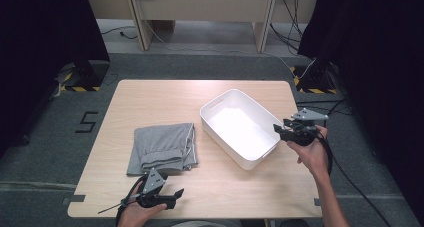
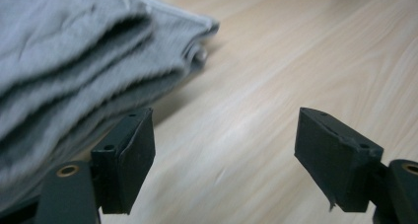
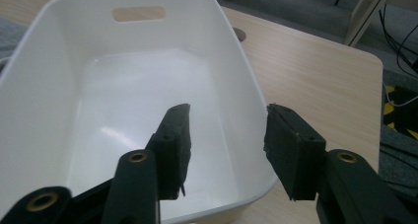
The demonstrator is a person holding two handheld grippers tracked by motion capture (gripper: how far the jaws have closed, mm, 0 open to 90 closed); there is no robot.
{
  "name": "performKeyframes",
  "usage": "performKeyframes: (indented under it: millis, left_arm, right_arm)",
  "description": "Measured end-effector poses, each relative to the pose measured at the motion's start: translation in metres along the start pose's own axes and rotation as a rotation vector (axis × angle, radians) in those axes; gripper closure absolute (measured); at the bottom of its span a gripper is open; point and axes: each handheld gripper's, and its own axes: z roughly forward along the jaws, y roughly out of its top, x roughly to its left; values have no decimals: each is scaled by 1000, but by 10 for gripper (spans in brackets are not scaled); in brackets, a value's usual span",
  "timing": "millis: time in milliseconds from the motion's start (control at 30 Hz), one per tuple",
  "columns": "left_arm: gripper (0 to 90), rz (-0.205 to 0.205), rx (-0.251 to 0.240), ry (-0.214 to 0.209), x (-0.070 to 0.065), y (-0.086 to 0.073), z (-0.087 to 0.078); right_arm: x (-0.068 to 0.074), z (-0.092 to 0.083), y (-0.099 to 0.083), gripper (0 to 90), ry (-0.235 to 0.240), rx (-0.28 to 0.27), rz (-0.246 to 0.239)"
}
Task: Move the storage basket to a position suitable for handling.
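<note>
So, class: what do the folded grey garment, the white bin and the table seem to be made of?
Folded grey garment: soft knit fabric, matte, with stitched layered edges. White bin: likely plastic, smooth, slightly glossy, with rounded moulded corners and a handle slot. Table: pale wood-grain top, possibly laminate.

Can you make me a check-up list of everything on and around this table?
Surface: light wooden table, bare apart from two things.
Job's things: folded grey garment lying flat; white plastic bin empty, beside it and apart.
Clutter: nothing seen.
Grippers: left claw open, near the garment's edge, holding nothing; right claw open, jaws either side of the bin's rim, not pressing it.
Cables: one trails from the right claw; more lie on the floor behind.
Surroundings: grey carpet, black curtains, wooden furniture legs behind.
</note>
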Motion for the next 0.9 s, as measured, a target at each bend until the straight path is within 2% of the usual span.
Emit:
performKeyframes:
  millis: [100, 167, 267, 333, 467, 567, 767, 800, 867, 900]
  left_arm:
    - [224, -8, -12, -36, -3, 12, 8]
    - [224, -11, -23, -55, -5, 21, 13]
    - [224, -11, -37, -65, -5, 34, 22]
    - [224, -14, -38, -74, -6, 41, 29]
    - [224, -12, -45, -79, -7, 54, 42]
    - [224, -23, -53, -76, -7, 65, 51]
    - [225, -34, -66, -70, -8, 81, 64]
    - [225, -32, -66, -66, -8, 83, 66]
    - [227, -36, -65, -65, -8, 85, 70]
    - [229, -37, -62, -61, -8, 87, 72]
  right_arm:
    - [-12, 12, 2, 610, -4, 37, -5]
    - [-20, 20, 2, 644, 6, 47, 8]
    - [-31, 33, 1, 670, 4, 80, 15]
    - [-36, 40, 0, 694, 20, 91, 32]
    - [-39, 47, -5, 789, 37, 120, 32]
    - [-36, 46, -11, 826, 56, 127, 36]
    - [-22, 30, -23, 802, 37, 127, 35]
    - [-18, 26, -25, 779, 32, 133, 41]
    - [-8, 19, -31, 665, 19, 140, 40]
    - [-1, 16, -34, 638, 10, 139, 39]
